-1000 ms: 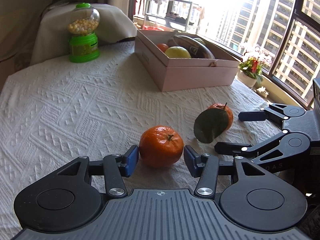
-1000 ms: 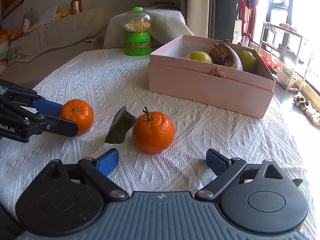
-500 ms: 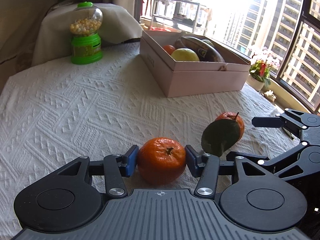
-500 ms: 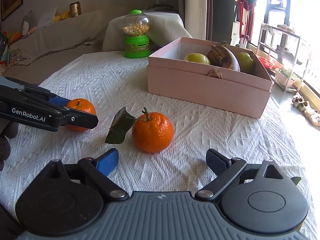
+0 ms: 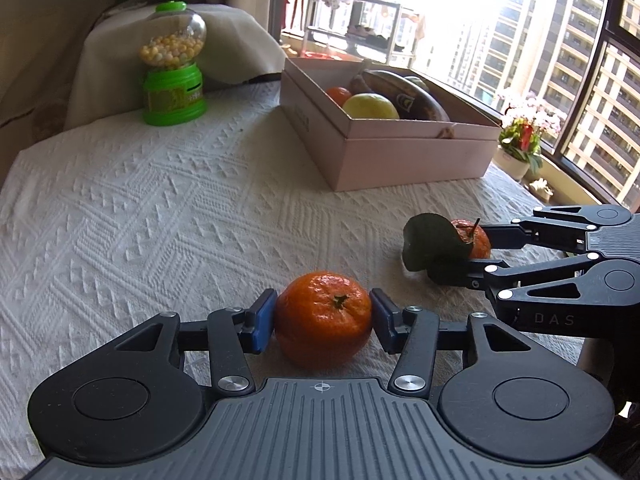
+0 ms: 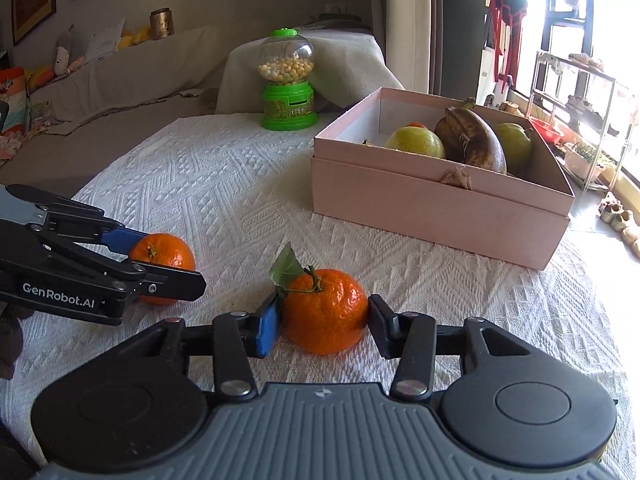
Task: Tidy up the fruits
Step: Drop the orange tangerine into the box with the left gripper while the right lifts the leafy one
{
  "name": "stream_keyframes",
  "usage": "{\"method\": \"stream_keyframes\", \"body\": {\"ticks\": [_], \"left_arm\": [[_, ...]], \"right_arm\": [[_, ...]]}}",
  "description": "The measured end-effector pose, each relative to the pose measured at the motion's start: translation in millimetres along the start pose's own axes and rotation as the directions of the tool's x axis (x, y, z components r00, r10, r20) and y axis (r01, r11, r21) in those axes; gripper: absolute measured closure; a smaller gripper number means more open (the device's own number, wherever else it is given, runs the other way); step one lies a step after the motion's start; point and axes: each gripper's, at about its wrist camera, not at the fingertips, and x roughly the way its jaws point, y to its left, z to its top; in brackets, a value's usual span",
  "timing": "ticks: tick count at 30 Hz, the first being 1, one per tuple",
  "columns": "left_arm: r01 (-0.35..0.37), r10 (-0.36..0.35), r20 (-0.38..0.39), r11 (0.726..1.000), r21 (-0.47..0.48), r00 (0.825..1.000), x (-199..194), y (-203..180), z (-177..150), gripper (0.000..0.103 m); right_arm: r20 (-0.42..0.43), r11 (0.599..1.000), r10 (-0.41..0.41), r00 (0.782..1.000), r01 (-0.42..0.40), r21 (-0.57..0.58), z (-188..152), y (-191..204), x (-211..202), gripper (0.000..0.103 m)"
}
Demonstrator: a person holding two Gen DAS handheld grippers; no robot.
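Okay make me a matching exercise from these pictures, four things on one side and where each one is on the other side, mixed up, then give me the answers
Things:
1. plain tangerine
2. leafy tangerine
3. banana
4. candy dispenser

Places:
A. inside the pink box
B. between the right gripper fingers
C. on the far side of the tablecloth
D. between the left gripper fingers

Pairs: 1-D, 2-B, 3-A, 4-C

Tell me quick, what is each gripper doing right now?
Left gripper: closed on the plain orange, still on the cloth.
Right gripper: closed on the leafy orange, also on the cloth.
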Motion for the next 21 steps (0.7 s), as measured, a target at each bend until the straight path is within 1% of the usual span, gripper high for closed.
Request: {"method": "stream_keyframes", "body": {"ticks": [8, 11, 13, 16, 18, 21], "left_arm": [[-0.007, 0.007, -0.008, 1.000, -0.002, 1.000, 0, -1, 0, 0.048], [-0.024, 0.024, -0.011, 1.000, 0.010, 1.000, -1, -4, 2, 0.048], [-0.030, 0.030, -0.002, 1.000, 0.009, 1.000, -3, -5, 7, 0.048], [0.014, -0.014, 0.035, 1.000, -0.009, 0.999, -8, -2, 31, 0.048], [0.023, -0.023, 0.099, 1.000, 0.001, 0.995, -11, -1, 61, 0.048], [0.023, -0.024, 0.210, 1.000, 0.008, 0.977, -5, 2, 111, 0.048]], "right_arm": [[0.034, 0.998, -0.018, 0.999, 0.015, 0.069, 1, -20, -15, 0.057], [0.062, 0.996, -0.044, 0.997, 0.039, 0.081, 3, -27, -24, 0.057], [0.084, 0.995, -0.048, 0.995, 0.040, 0.088, 5, -31, -29, 0.057], [0.110, 0.994, -0.030, 0.993, 0.018, 0.111, 9, -38, -37, 0.057], [0.121, 0.994, -0.024, 0.992, 0.010, 0.113, 12, -40, -40, 0.057], [0.138, 0.995, -0.027, 0.990, 0.014, 0.096, 16, -39, -42, 0.057]]}}
